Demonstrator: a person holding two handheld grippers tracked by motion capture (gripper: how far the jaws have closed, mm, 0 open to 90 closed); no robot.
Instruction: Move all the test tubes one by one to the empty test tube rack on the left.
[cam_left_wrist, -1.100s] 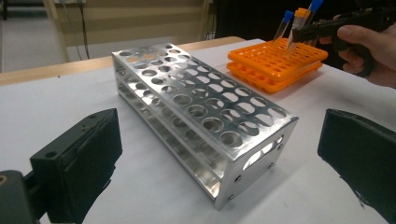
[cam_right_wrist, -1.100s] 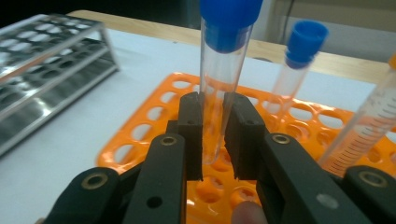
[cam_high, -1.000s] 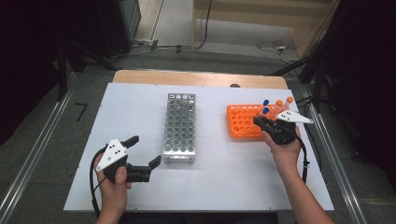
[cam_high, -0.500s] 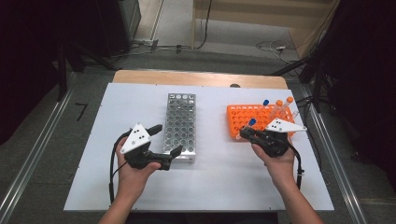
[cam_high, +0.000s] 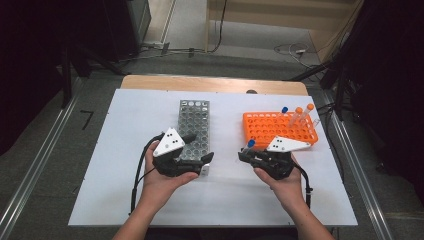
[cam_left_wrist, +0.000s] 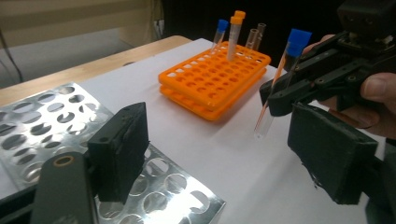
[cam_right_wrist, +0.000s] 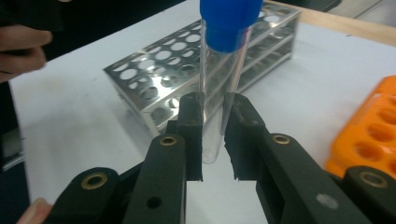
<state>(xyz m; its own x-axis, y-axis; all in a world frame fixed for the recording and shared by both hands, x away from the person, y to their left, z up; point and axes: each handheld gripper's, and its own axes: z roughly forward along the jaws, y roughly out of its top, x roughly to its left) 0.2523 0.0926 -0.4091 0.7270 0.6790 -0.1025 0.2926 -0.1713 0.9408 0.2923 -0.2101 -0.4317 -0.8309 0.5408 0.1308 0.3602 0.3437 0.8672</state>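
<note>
A white surface carries a long metal rack of round holes at its middle and an orange rack to the right, where a few capped tubes stand at the far corner. The left gripper sits at the near end of the metal rack, its jaws apart with nothing between them and just now narrowing. The right gripper hangs over the bare surface between the two racks, clamped on a clear tube with a blue cap, which it holds roughly upright, clear of the surface, cap uppermost.
</note>
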